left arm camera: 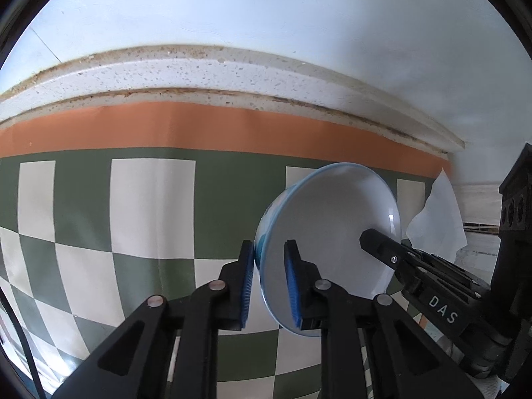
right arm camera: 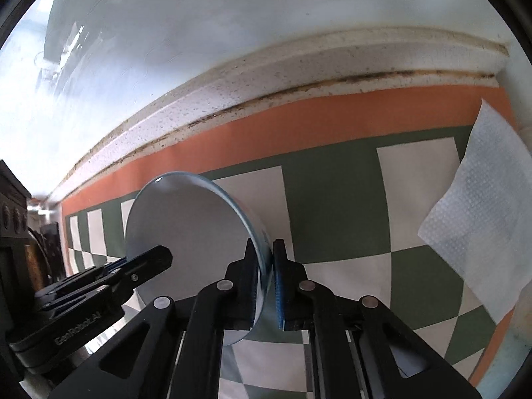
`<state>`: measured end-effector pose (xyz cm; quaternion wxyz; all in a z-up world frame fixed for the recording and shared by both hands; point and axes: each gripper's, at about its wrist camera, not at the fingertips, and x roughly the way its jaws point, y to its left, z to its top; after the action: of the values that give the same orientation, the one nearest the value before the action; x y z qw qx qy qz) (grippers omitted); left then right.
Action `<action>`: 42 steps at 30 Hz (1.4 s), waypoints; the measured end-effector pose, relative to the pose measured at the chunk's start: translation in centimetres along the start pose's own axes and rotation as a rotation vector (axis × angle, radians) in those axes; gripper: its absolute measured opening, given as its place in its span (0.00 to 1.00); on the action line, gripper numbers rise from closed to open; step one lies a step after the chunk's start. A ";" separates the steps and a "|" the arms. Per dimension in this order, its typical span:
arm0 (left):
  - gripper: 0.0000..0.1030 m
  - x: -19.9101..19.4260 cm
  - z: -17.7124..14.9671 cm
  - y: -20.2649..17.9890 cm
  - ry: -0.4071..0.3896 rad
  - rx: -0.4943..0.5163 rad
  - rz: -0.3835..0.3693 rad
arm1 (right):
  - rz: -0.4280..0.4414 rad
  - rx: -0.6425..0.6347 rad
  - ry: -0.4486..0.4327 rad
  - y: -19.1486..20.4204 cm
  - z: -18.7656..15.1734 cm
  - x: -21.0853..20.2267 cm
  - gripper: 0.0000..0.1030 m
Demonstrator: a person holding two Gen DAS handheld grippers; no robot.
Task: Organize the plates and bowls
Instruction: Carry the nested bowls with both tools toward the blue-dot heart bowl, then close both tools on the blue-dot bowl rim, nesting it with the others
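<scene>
Both grippers — left, right — clamp 1 bowl (rim edge-on) above checkered cloth; napkin nearby.

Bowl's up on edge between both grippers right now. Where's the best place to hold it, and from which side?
Grip the thin rim. The bowl is tipped on edge, its hollow facing the cameras, so only the rim fits between jaws. The left gripper straddles the rim from below, on the left; the right gripper does the same on the opposite side. Come in edge-on, one pad inside, one outside.
</scene>
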<state>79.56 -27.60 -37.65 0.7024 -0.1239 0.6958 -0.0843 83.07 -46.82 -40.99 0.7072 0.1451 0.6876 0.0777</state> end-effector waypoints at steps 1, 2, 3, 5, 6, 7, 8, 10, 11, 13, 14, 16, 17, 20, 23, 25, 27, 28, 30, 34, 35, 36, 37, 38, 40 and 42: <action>0.16 -0.2 -0.2 -0.1 -0.008 0.003 0.010 | -0.001 -0.005 0.002 0.0 -0.1 0.0 0.09; 0.16 -0.5 -0.3 -0.1 -0.013 0.003 0.012 | 0.001 -0.012 0.003 0.1 -0.2 -0.1 0.08; 0.16 -0.8 -0.5 -0.1 -0.018 0.005 0.015 | 0.004 -0.017 0.005 0.2 -0.3 -0.2 0.08; 0.16 -1.3 -0.9 -0.3 -0.026 0.003 0.018 | 0.006 -0.028 0.011 0.4 -0.7 -0.5 0.08; 0.16 -1.7 -1.2 -0.5 -0.033 0.005 0.019 | 0.011 -0.036 0.012 0.4 -0.9 -0.8 0.08; 0.16 -2.1 -1.5 -0.7 -0.041 0.010 0.022 | 0.012 -0.042 0.010 0.5 -1.1 -1.1 0.08; 0.16 -2.4 -1.7 -0.9 -0.047 0.013 0.023 | 0.014 -0.048 0.007 0.5 -1.4 -1.5 0.08; 0.16 -3.3 -2.4 -1.2 -0.064 0.018 0.024 | 0.017 -0.064 0.001 0.7 -2.1 -2.4 0.08; 0.16 -4.0 -2.8 -1.5 -0.074 0.024 0.027 | 0.018 -0.068 -0.002 0.7 -2.3 -2.7 0.08; 0.16 -5.0 -3.6 -1.8 -0.089 0.037 0.028 | 0.030 -0.072 -0.006 0.8 -3.0 -3.7 0.08; 0.16 -5.6 -4.1 -2.1 -0.096 0.046 0.029 | 0.034 -0.073 -0.010 0.8 -3.4 -4.2 0.08; 0.16 -6.6 -5.2 -2.4 -0.100 0.063 0.026 | 0.047 -0.074 -0.022 0.8 -4.2 -5.3 0.08; 0.16 -7.0 -5.7 -2.4 -0.101 0.068 0.021 | 0.052 -0.077 -0.027 0.8 -4.6 -5.9 0.08; 0.16 -8.2 -7.5 -2.9 -0.109 0.089 0.012 | 0.060 -0.072 -0.048 0.7 -6.2 -7.6 0.08; 0.16 -9.5 -9.4 -3.2 -0.117 0.118 0.002 | 0.059 -0.074 -0.068 0.9 -8.3 -9.4 0.08; 0.16 -10.2 -10.5 -3.6 -0.119 0.142 -0.006 | 0.056 -0.077 -0.085 1.0 -9.9 -10.5 0.08; 0.16 -10.9 -12.0 -3.9 -0.113 0.167 -0.021 | 0.056 -0.072 -0.096 0.7 -11.6 -11.6 0.08; 0.16 -11.2 -12.8 -4.0 -0.115 0.179 -0.025 | 0.058 -0.063 -0.103 0.5 -12.7 -12.2 0.08; 0.16 -11.6 -14.2 -4.2 -0.118 0.203 -0.024 | 0.062 -0.051 -0.107 0.4 -14.2 -12.7 0.08; 0.16 -12.2 -17.1 -4.4 -0.122 0.243 -0.019 | 0.062 -0.027 -0.118 -0.2 -18.1 -14.1 0.08; 0.16 -12.3 -17.7 -4.4 -0.122 0.251 -0.017 | 0.060 -0.023 -0.120 -0.2 -19.0 -14.3 0.08; 0.16 -12.3 -18.5 -4.3 -0.121 0.259 -0.014 | 0.056 -0.024 -0.119 -0.1 -19.7 -14.4 0.08; 0.16 -12.2 -19.2 -4.2 -0.115 0.264 -0.013 | 0.050 -0.024 -0.118 -0.1 -20.8 -14.5 0.08; 0.16 -12.1 -19.9 -4.0 -0.106 0.265 -0.015 | 0.048 -0.021 -0.117 -0.1 -21.7 -14.5 0.08; 0.16 -11.6 -21.2 -3.5 -0.088 0.263 -0.018 | 0.042 -0.022 -0.110 -0.2 -23.1 -14.3 0.08; 0.16 -11.0 -22.3 -3.1 -0.069 0.259 -0.016 | 0.041 -0.018 -0.098 -0.4 -24.7 -13.9 0.08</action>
<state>57.27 -28.59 -26.29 0.7354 -0.0407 0.6534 -0.1746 57.83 -49.06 -28.26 0.7397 0.1563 0.6482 0.0909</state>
